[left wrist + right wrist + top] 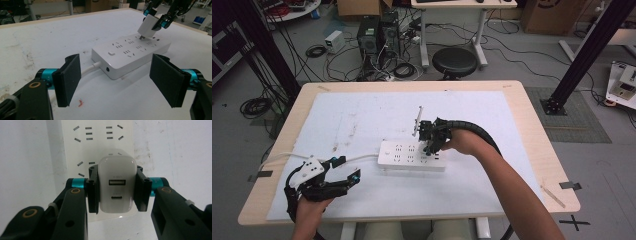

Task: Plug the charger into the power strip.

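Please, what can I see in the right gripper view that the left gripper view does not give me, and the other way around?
The right gripper view gives the charger's rear face, with its two ports one above the other, and the right gripper shut on the white charger by its sides.

The left gripper view gives the charger's metal prongs just at the sockets, the power strip's switch button, its white cable, and the left gripper open with nothing between its jaws.

Both share the white power strip on the white mat.
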Action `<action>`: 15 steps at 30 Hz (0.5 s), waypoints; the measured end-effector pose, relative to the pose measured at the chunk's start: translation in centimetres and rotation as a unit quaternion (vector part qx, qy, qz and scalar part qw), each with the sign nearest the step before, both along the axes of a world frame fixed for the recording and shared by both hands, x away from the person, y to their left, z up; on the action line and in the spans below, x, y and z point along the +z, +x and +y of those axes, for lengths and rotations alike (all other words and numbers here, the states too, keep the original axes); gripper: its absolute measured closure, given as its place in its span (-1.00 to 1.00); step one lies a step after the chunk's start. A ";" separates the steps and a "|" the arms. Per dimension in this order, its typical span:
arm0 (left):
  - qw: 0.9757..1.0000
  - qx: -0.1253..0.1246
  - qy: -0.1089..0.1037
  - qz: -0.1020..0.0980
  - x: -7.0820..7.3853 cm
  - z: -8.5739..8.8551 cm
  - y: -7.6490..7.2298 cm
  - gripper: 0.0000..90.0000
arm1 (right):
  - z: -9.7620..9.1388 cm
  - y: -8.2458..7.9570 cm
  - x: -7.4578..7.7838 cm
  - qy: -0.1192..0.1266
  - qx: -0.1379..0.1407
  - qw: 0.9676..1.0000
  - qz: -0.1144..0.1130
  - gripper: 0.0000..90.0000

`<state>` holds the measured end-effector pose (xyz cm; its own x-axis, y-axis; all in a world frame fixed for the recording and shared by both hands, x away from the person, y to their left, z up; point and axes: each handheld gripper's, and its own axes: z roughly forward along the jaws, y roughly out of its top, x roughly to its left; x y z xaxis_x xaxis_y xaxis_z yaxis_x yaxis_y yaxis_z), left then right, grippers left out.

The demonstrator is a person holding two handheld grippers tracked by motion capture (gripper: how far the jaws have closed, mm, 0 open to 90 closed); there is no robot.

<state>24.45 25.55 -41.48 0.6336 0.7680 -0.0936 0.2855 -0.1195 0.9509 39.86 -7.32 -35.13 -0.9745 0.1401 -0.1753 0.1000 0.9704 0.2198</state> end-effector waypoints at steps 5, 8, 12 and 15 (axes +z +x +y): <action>1.000 -0.002 0.000 -0.001 -0.1 -0.1 0.2 -0.44 | 0.1 0.3 0.0 -0.002 0.001 1.000 0.007 0.42; 1.000 -0.004 0.000 0.000 -0.1 -0.2 0.2 -0.44 | 0.4 0.4 0.1 -0.009 0.007 1.000 0.009 0.42; 1.000 -0.004 -0.002 0.000 -0.1 -0.2 0.3 -0.44 | 0.8 0.7 0.2 -0.017 0.010 1.000 0.017 0.42; 1.000 -0.005 -0.003 0.000 -0.2 -0.3 0.3 -0.44 | 1.7 0.8 0.3 -0.039 0.017 0.999 0.020 0.42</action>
